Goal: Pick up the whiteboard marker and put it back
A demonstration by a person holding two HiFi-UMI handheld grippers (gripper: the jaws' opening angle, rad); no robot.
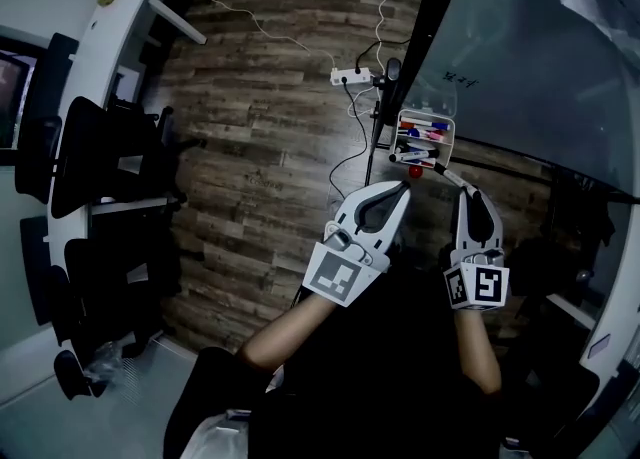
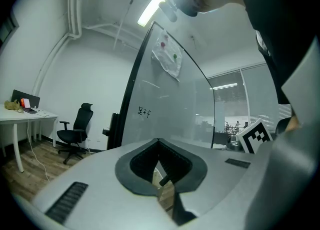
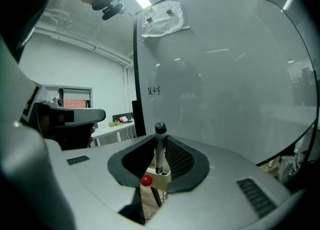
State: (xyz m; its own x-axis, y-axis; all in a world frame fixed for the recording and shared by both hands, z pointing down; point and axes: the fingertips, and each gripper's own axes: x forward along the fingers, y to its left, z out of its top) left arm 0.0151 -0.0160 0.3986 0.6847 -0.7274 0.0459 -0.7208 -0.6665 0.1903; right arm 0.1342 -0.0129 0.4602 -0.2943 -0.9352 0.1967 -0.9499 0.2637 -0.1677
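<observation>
**Marker clamped in the right gripper, just short of the tray**

We see the right gripper clenched on the whiteboard marker. The marker stands upright between the two pads, with its dark end rising above the jaw tips. Its lower end points at the white tray just beyond. We cannot tell whether marker and tray touch. A small red ball sits at the tray's near corner.

The left gripper is closed with its tips meeting, and nothing is gripped between them.

From the head view we see both grippers side by side, the left gripper level with the right gripper. The marker slants from the right jaws toward the tray, which holds several other markers. The red ball lies at its lower edge.

The tray hangs on the frame of a large whiteboard. Below it lies a dark plank floor, with a white power strip and its cables farther off.

Only the gripper views show the board upright. They show a short scribble on it and a sheet fixed near its top.

Only the left gripper view shows the far wall, with a black office chair and a white desk.
</observation>
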